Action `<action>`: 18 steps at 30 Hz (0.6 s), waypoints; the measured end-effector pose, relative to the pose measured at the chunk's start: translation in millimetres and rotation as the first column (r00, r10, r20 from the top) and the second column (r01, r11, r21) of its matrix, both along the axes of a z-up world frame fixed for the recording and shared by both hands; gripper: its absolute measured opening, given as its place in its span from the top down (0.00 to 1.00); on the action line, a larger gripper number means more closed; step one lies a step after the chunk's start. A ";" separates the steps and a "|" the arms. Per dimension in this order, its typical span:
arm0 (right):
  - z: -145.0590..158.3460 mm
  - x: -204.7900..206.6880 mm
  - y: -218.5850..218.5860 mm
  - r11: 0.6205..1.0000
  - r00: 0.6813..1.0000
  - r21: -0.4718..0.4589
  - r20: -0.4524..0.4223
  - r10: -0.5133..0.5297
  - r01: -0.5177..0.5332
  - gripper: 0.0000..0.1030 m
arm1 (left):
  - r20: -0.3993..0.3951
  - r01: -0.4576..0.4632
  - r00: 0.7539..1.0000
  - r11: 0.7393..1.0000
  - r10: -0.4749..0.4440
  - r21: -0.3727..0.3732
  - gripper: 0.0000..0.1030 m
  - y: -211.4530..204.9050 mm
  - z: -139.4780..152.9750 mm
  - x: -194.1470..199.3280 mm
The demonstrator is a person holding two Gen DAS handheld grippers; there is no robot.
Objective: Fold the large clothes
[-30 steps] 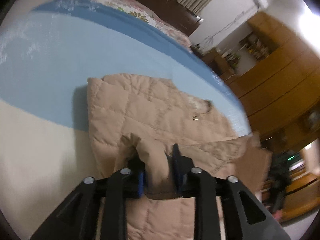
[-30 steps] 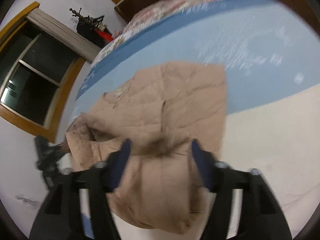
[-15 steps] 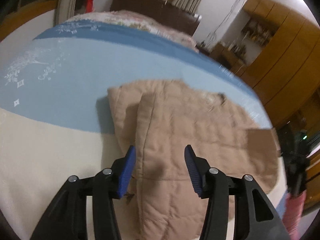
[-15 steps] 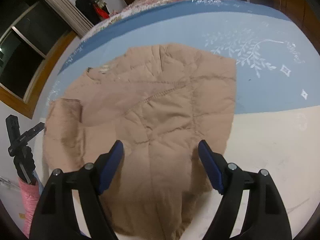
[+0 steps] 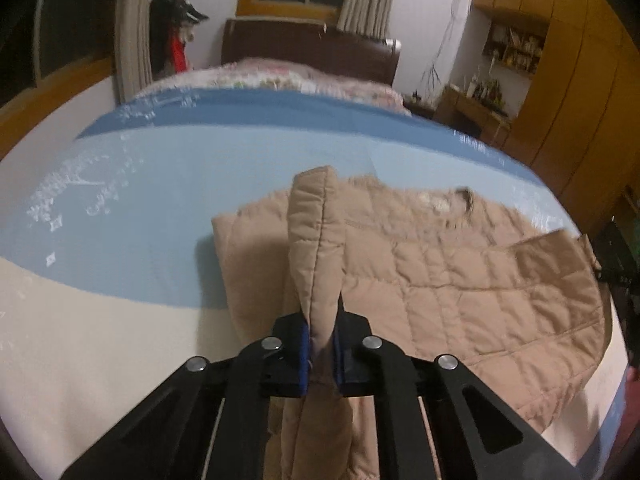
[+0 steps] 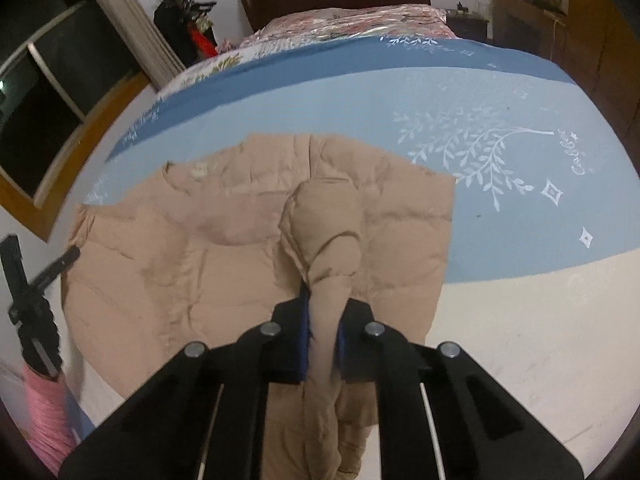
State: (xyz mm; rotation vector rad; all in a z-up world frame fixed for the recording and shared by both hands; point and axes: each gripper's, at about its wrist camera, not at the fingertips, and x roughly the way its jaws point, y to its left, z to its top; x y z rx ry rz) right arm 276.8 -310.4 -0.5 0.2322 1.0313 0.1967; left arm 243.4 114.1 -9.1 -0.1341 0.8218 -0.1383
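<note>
Both grippers' fingers (image 5: 305, 354) (image 6: 305, 354) around jacket (image 5: 460, 280) folds.

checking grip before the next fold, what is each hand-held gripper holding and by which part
Both hold the tan quilted jacket. The left hand-held gripper is shut on a pinched-up ridge of its fabric, and the right hand-held gripper on another bunched fold near its edge.

The jacket (image 5: 460, 280) is matt tan quilted cloth, puffy, with stitched seams. The sheet (image 5: 180, 208) under it is smooth cloth, pale blue and cream with a white printed pattern. The left gripper (image 5: 322, 344) and right gripper (image 6: 323, 338) are matt black plastic with blue pads and shiny metal screws. The headboard (image 5: 312, 54) is dark glossy wood; the wardrobe (image 5: 580, 80) is satin wood.
</note>
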 end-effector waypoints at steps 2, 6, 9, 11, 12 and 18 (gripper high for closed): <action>4.7 6.8 -5.6 1.000 1.000 0.016 -0.001 -0.021 0.021 0.91 | 0.022 -0.021 1.000 1.000 0.021 -0.019 0.92 1.9 8.5 6.1; 16.1 30.1 -13.2 0.998 0.998 0.036 0.024 -0.062 0.061 0.92 | 0.063 -0.051 0.997 0.999 0.052 -0.018 0.92 1.0 21.3 26.6; 18.1 50.1 -19.5 0.995 0.995 0.045 0.034 -0.094 0.092 0.92 | 0.093 -0.077 0.993 0.997 0.075 0.012 0.92 -2.7 25.0 40.9; 12.2 66.8 -22.2 0.993 0.993 0.046 0.022 -0.112 0.111 0.92 | 0.097 -0.092 0.991 0.995 0.089 0.026 0.92 -3.3 23.5 54.4; 8.9 73.5 -23.4 0.992 0.993 0.040 0.018 -0.120 0.119 0.92 | 0.089 -0.099 0.991 0.995 0.096 0.031 0.92 -3.7 21.2 60.8; -34.0 110.6 -29.2 0.987 0.984 0.031 -0.081 -0.157 0.160 0.92 | -0.034 -0.118 0.992 0.989 0.121 0.090 0.92 -3.0 -25.0 101.5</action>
